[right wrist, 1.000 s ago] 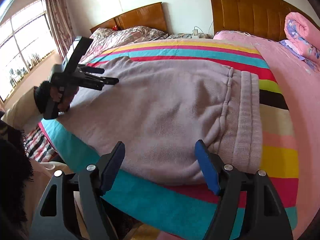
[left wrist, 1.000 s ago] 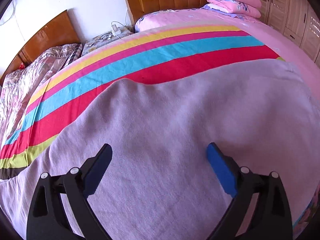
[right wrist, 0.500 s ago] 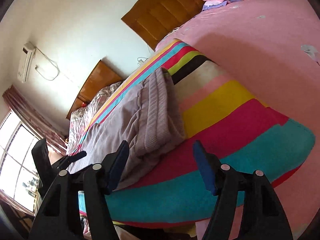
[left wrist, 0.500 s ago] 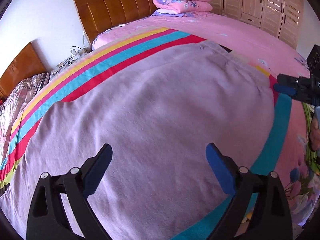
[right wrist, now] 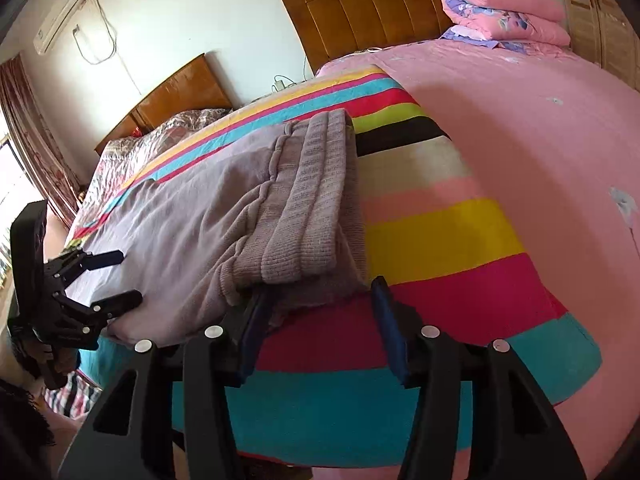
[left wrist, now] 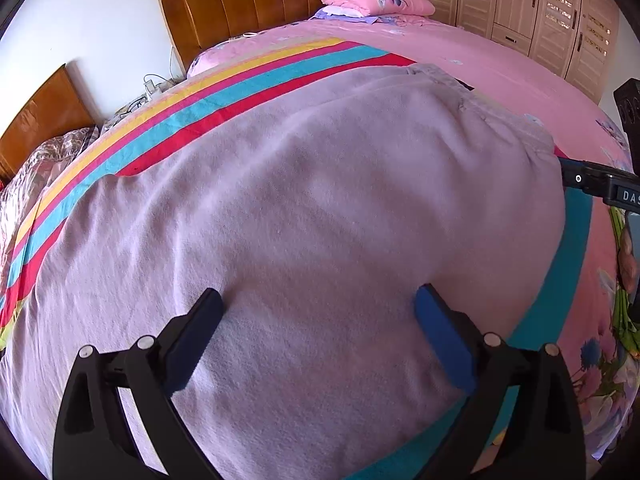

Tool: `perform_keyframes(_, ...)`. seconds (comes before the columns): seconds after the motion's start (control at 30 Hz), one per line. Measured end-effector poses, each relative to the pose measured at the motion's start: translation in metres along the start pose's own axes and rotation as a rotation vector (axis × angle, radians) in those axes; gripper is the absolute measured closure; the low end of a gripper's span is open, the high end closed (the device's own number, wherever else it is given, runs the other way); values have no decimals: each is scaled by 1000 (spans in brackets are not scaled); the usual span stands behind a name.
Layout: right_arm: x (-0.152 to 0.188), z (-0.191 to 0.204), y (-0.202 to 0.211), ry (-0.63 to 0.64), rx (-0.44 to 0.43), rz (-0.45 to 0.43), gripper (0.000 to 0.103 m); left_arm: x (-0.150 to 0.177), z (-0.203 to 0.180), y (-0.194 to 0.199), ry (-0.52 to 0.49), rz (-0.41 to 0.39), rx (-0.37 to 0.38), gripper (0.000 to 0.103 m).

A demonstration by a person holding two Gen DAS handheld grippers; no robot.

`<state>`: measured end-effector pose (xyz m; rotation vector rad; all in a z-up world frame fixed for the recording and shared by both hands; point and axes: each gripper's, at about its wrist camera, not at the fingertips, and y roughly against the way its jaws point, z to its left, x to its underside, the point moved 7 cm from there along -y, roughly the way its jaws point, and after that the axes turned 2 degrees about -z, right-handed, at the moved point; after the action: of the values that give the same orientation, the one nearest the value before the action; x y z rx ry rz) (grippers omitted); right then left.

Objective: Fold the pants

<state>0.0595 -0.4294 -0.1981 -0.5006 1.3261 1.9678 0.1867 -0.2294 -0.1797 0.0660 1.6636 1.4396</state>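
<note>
Lilac-grey pants (left wrist: pixel 304 216) lie flat on a rainbow-striped blanket (left wrist: pixel 248 80) on the bed. Their ribbed waistband (right wrist: pixel 308 196) faces the right wrist view. My left gripper (left wrist: pixel 316 312) is open, with its fingers resting over the pants fabric near the front edge. It also shows in the right wrist view (right wrist: pixel 108 280) at the pants' left side. My right gripper (right wrist: pixel 320 304) is open, with the near corner of the waistband between its fingers at the bed's front edge. Its tip shows in the left wrist view (left wrist: pixel 588 178).
A pink sheet (right wrist: pixel 540 112) covers the bed to the right. A rolled pink quilt (right wrist: pixel 504 8) lies by the wooden headboard (right wrist: pixel 360 12). Wardrobes (left wrist: pixel 552 12) stand at far right. A second bed (right wrist: pixel 160 140) and a window are on the left.
My right gripper has swung back level and come in to the waistband corner, its jaws narrower than before. My left gripper has settled lower on the pants, still open.
</note>
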Motion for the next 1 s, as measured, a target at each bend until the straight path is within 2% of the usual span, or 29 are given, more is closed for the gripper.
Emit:
perform_keyframes(0.07,-1,0,2,-37,-16,5,48,1,0,0,4,-1,3,5)
perform_keyframes(0.13,-3,8,0,-15,-9,28,46,1,0,1,3,-3,4,5)
perform_keyframes(0.2,-5,11,-2,-24,-19,43,49,1,0,1,7,-5,8,5)
perform_keyframes(0.23,-6,12,-2,-25,-26,39,59,2,0,1,7,-6,10,5)
perform_keyframes(0.27,-8,9,0,-36,-27,28,74,2,1,1,6,-7,11,5)
perform_keyframes(0.33,-10,0,4,-92,-49,-2,86,2,1,1,8,-9,13,5)
perform_keyframes(0.4,-12,-5,9,-115,-63,-44,90,3,1,2,8,-9,14,5)
perform_keyframes(0.5,-15,3,15,-61,-9,-96,95,2,1,2,4,-5,11,5)
perform_keyframes(0.57,-22,9,24,-29,25,-128,96,1,-3,6,-16,1,7,7)
perform_keyframes(0.67,-26,16,25,38,87,-121,96,-1,-10,9,-60,-10,-11,7)
perform_keyframes(0.73,-22,7,17,35,129,-95,97,0,-11,6,-53,-8,-5,7)
perform_keyframes(0.83,-14,-6,7,-2,144,-72,97,1,-7,5,-33,-5,14,6)
perform_keyframes(0.93,-13,-9,7,-22,153,-79,97,1,-6,6,-39,-10,10,6)
perform_keyframes(1.0,-16,-17,13,-36,208,-90,96,1,-7,5,-39,-14,4,6)
